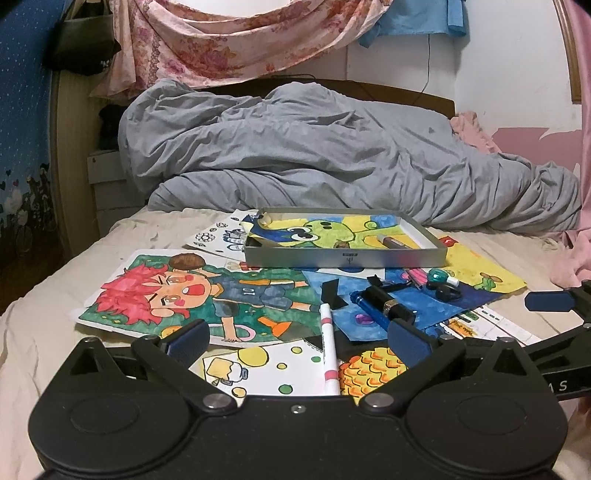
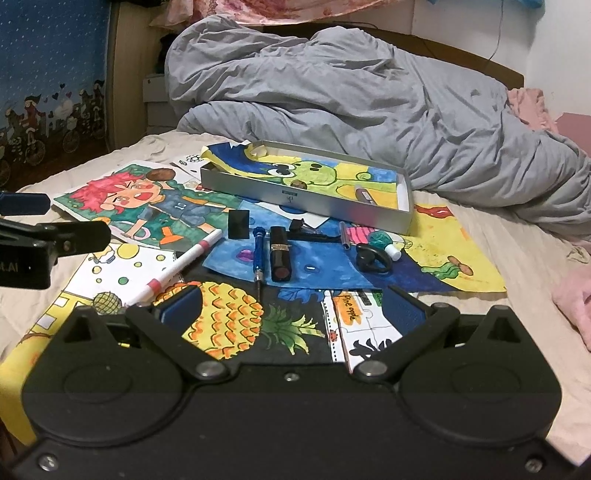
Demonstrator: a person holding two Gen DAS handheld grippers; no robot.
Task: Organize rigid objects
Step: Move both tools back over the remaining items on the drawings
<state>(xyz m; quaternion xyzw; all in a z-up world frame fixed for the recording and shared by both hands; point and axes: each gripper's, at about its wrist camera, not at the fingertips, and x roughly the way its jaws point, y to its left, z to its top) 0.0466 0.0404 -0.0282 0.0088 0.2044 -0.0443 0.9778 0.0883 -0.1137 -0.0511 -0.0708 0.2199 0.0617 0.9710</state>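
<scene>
Bed (image 2: 524,251) strewn with drawings (image 2: 229,317) holds a tin (image 2: 306,201), marker (image 2: 181,264) and lipstick (image 2: 280,254); both grippers' (image 1: 295,338) (image 2: 291,308) jaws released, empty.

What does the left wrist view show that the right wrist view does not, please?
Only the left wrist view shows the blue cloth hanging on the wall and the right gripper at its edge. Only the right wrist view shows the screwdriver's metal tip and the left gripper at its edge. Both share the metal tray, the white marker, the black lipstick and the grey duvet.
</scene>
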